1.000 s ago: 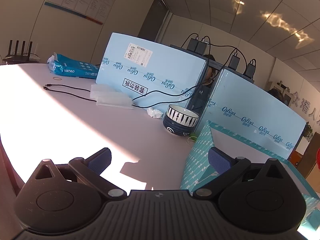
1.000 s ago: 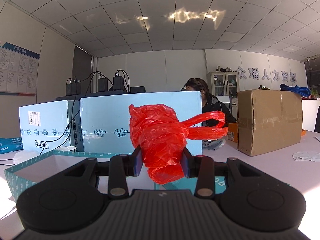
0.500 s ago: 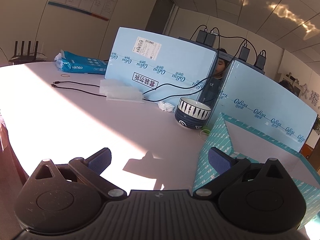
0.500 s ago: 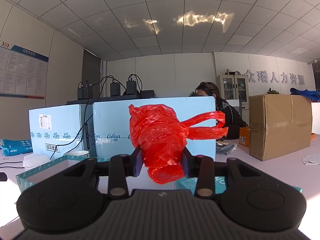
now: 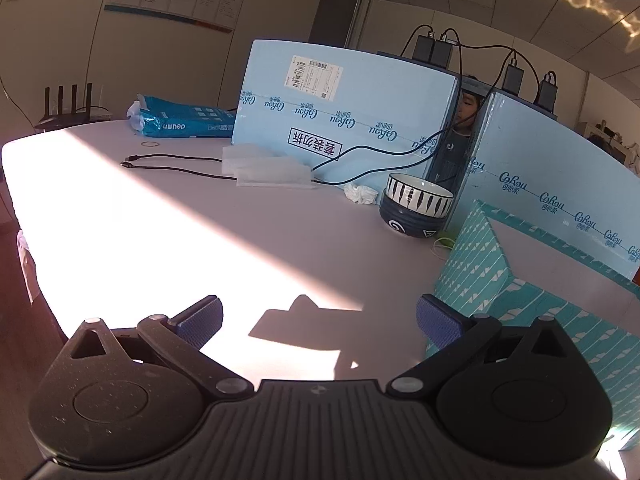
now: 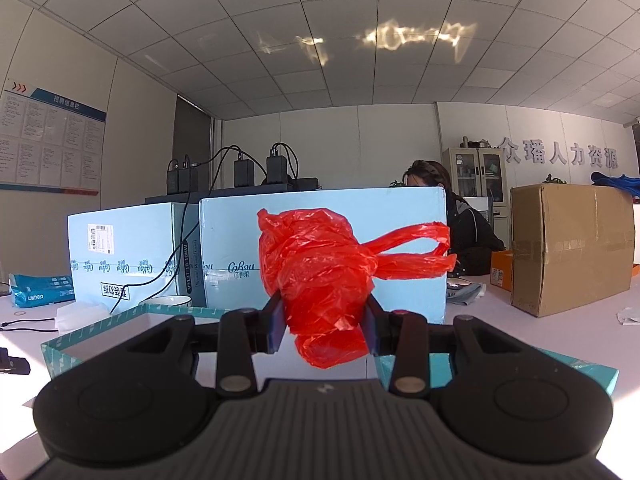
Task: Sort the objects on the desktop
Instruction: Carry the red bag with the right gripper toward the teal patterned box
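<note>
Right claw [image 6: 322,330], clenched on a crumpled red plastic bag [image 6: 324,276]: the bag bulges above and below the two fingers, and its two handle loops trail to the right. The bag is held in the air above the open teal box [image 6: 100,330], which rests on the pale surface [image 6: 540,344]. Behind the box stand two light-blue cartons [image 6: 224,256] side by side; a brown cardboard carton [image 6: 572,248] sits well apart at right.

Left claw [image 5: 318,318], released: its blue-padded fingers [image 5: 202,316] are spread wide with nothing between them, over the sunlit surface [image 5: 160,240]. The right finger lies just beside the teal box wall [image 5: 476,264]. Farther off, a striped bowl [image 5: 416,210] stands near the box corner, with a crumpled tissue [image 5: 360,193] just beside it and black cables [image 5: 176,164] lying across the surface.
</note>
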A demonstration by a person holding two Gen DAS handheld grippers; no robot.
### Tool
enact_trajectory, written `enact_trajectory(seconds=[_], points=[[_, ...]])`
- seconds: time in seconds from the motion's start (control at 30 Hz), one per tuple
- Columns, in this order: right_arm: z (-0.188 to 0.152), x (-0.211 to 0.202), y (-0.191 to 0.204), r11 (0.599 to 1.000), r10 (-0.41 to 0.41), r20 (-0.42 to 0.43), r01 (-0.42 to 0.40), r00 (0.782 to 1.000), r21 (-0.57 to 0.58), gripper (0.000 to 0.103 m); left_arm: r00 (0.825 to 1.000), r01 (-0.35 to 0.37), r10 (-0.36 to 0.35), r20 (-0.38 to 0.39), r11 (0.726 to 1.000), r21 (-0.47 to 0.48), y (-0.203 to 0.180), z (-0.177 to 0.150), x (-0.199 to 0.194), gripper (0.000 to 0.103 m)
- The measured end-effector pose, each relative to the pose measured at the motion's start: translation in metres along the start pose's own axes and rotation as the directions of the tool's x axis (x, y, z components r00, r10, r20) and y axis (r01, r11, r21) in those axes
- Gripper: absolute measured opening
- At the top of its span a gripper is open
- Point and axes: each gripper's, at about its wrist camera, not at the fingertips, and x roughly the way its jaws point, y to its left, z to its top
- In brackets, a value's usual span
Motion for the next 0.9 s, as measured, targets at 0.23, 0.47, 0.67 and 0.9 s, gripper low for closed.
enact_trajectory(seconds=[0.23,0.47,0.67,0.9], points=[[0.001,0.002,0.007,1.000,0.020,-0.001,-0.020,1.000,0.008,0.041,0.999,-0.045,0.045,0.010,0.999,0.001,0.002,0.009,0.012,0.103],[0.002,0.006,0.012,0.999,0.043,-0.004,-0.043,0.999,0.028,0.041,0.998,-0.054,0.056,0.038,0.997,-0.053,0.008,0.036,0.024,0.103],[0.001,0.006,0.018,0.998,0.055,0.002,-0.055,0.998,0.037,0.041,0.999,-0.031,0.034,0.039,0.997,-0.068,0.005,0.047,0.029,0.103],[-0.001,0.006,0.019,0.997,0.056,-0.004,-0.055,0.998,0.051,0.041,1.000,0.025,-0.026,-0.008,0.993,-0.113,0.001,0.047,0.035,0.103]])
